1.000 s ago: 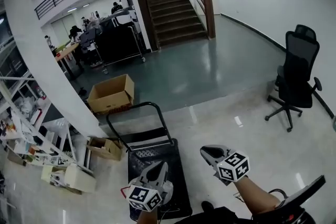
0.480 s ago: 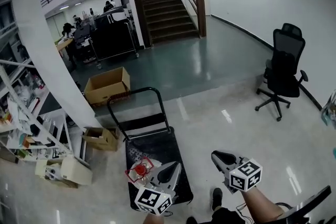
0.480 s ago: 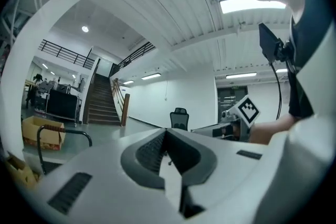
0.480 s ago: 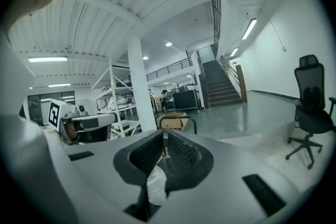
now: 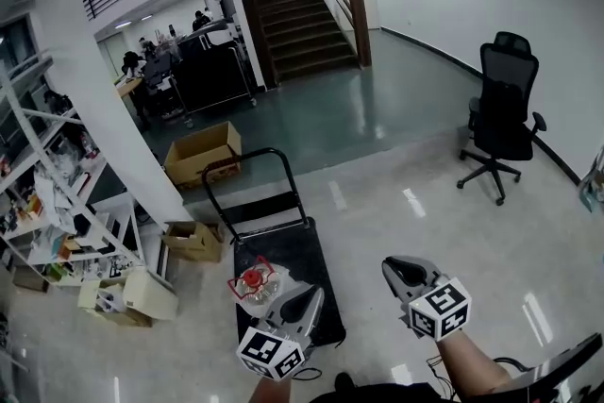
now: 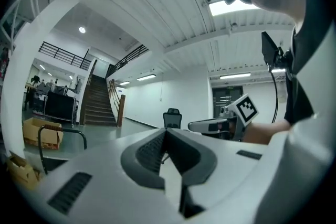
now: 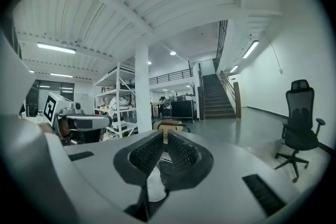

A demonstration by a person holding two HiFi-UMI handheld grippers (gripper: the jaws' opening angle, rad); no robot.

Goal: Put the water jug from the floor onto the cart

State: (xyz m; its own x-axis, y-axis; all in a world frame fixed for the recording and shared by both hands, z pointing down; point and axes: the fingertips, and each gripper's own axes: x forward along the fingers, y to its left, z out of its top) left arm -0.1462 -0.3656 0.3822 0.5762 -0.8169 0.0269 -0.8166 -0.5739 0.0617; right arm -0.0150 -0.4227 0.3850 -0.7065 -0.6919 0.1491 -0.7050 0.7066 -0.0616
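A clear water jug with a red cap stands at the near left corner of the black platform cart; I cannot tell whether it rests on the deck or on the floor beside it. Just right of the jug and over the cart's near end, my left gripper is shut and holds nothing; in its own view the jaws meet at the tip. My right gripper hovers above the floor to the right of the cart, shut and holding nothing. The cart's handle rises at the far end.
A black office chair stands at the right. An open cardboard box lies beyond the cart and a smaller one to its left. A white pillar and cluttered shelves fill the left side. Stairs rise at the back.
The view has shifted along the cart. The jug, unseen a second ago, now shows by the cart's near left corner. Both grippers travelled with the person and stayed shut.
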